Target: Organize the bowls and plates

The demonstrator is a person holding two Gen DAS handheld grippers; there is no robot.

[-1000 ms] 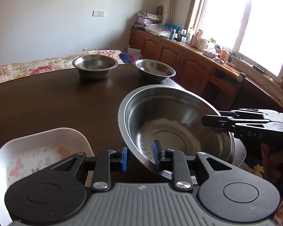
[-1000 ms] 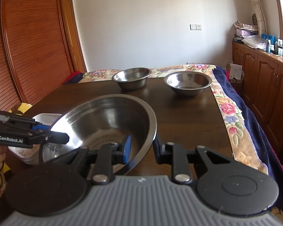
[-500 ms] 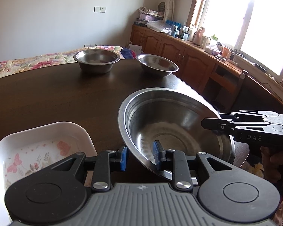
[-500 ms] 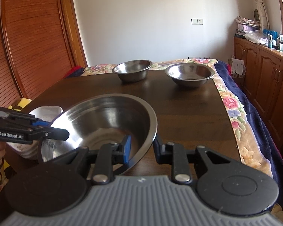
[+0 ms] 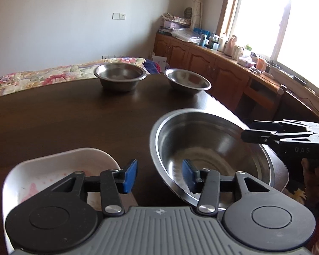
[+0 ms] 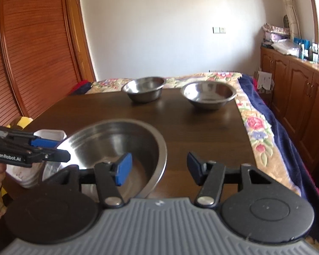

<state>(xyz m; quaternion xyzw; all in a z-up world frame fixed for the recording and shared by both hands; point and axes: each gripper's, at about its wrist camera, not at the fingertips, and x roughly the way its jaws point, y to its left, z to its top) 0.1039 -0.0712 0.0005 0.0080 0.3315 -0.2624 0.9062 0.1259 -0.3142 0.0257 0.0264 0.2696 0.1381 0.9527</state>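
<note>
Shiny metal is showing in the big steel bowl (image 5: 210, 155), which is sitting on the dark wooden table (image 5: 63, 123) at about 4 o'clock in the left wrist view. The left gripper (image 5: 158, 175) is reaching over the bowl's near rim with its two blue pads spread wide apart, one pad inside the bowl and one pad outside it, and neither pad is squeezing the rim. The right gripper (image 6: 157, 167) is doing the same thing on the other side of the bowl, with its fingers wide apart and one blue pad (image 6: 123, 167) hanging inside the bowl while the other is staying outside. In the right wrist view the big bowl is lying at about 8 o'clock. A white dish (image 5: 53, 170) with pink pictures inside is sitting just beside the big bowl, at about 8 o'clock in the left wrist view. Two smaller steel bowls are standing far back on the table, well apart from the big one: the left small bowl (image 6: 144, 88) at about 12 o'clock and the right small bowl (image 6: 208, 94) at about 1 o'clock in the right wrist view. A flowery cloth (image 6: 257, 127) is hanging along the table's edge.
</note>
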